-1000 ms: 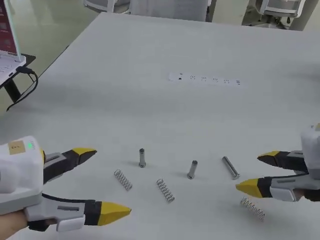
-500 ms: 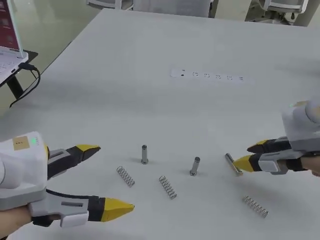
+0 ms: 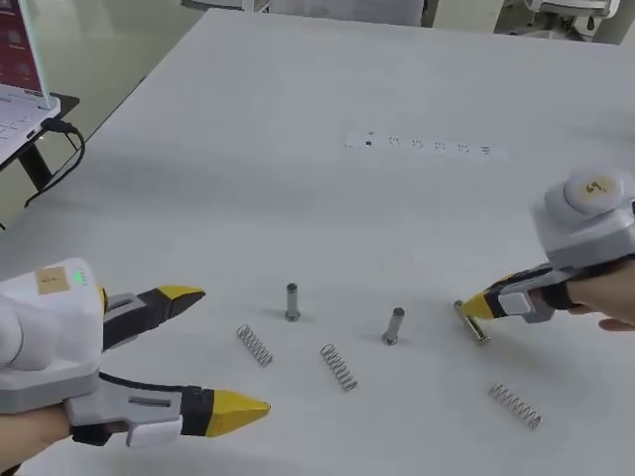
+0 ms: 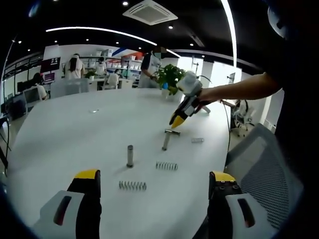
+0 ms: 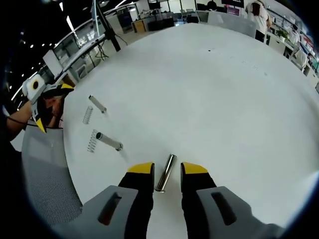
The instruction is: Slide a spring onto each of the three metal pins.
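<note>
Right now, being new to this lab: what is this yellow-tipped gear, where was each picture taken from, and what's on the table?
There is no robot: a person holds a two-jaw gripper in each hand. One picture comes from a headset camera, two from cameras riding on the grippers. On the white table stand two upright pins, beside a lying pin and three loose springs. The left gripper is open and empty. The right gripper has its jaws either side of the lying pin, not clamped yet.

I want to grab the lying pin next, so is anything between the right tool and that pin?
Nothing visible is in the way. The right tool has its jaws either side of the lying pin, not yet touching it, over bare table.
</note>
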Tool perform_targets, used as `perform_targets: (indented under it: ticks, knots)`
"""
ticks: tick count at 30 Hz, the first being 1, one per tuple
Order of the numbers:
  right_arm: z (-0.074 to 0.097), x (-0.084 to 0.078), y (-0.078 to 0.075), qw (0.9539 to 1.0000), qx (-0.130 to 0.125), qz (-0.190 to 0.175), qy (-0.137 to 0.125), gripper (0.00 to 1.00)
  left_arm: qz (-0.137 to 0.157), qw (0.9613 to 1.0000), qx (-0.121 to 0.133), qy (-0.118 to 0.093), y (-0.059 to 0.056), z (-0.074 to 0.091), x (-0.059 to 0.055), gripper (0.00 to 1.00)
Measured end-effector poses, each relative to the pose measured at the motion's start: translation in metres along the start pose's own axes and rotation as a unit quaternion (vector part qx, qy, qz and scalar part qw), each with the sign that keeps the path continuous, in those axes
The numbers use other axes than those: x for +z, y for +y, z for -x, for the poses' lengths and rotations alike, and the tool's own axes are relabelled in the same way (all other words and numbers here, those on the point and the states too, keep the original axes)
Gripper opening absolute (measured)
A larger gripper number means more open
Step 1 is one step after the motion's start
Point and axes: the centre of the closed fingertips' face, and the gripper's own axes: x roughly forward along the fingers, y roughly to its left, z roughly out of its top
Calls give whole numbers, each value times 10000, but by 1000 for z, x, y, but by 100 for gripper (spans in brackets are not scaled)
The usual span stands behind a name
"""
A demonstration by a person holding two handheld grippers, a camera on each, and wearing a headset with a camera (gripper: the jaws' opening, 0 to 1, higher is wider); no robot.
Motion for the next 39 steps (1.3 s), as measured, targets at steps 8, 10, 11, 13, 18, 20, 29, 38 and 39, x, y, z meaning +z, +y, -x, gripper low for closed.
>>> perform_targets:
  ticks: [8, 10, 11, 13, 18, 20, 29, 38, 39]
  knots:
    - [-12, -5, -2, 9994, -12, -199, 292, 13, 48, 10000, 28, -22, 3, 1, 1, 86]
    - [-15, -7, -3, 9991, -31, -186, 388, 13, 60, 10000, 35, -39, 3, 1, 1, 85]
    - [-16, -7, -3, 9990, -51, -178, 400, 13, 64, 10000, 40, -40, 4, 1, 1, 85]
    - [-17, -7, -3, 9988, -42, -178, 449, 13, 70, 10000, 49, -38, 4, 1, 1, 85]
    - [-21, -8, -6, 9979, -120, -35, 642, 11, 77, 9999, 62, 31, 4, 2, -2, 85]
    - [-22, -10, -5, 9974, -145, -7, 709, 9, 93, 9999, 68, 15, 5, 2, -2, 85]
    - [-20, -9, -4, 9965, -207, -216, 780, 6, 109, 9997, 196, -37, 10, 4, 0, 86]
    - [-18, -11, -4, 9960, -359, -368, 738, 5, 107, 9998, 155, 22, 8, 3, -3, 85]
    - [-18, -12, -4, 9959, -371, -348, 747, 5, 99, 9998, 158, 15, 8, 3, -3, 85]
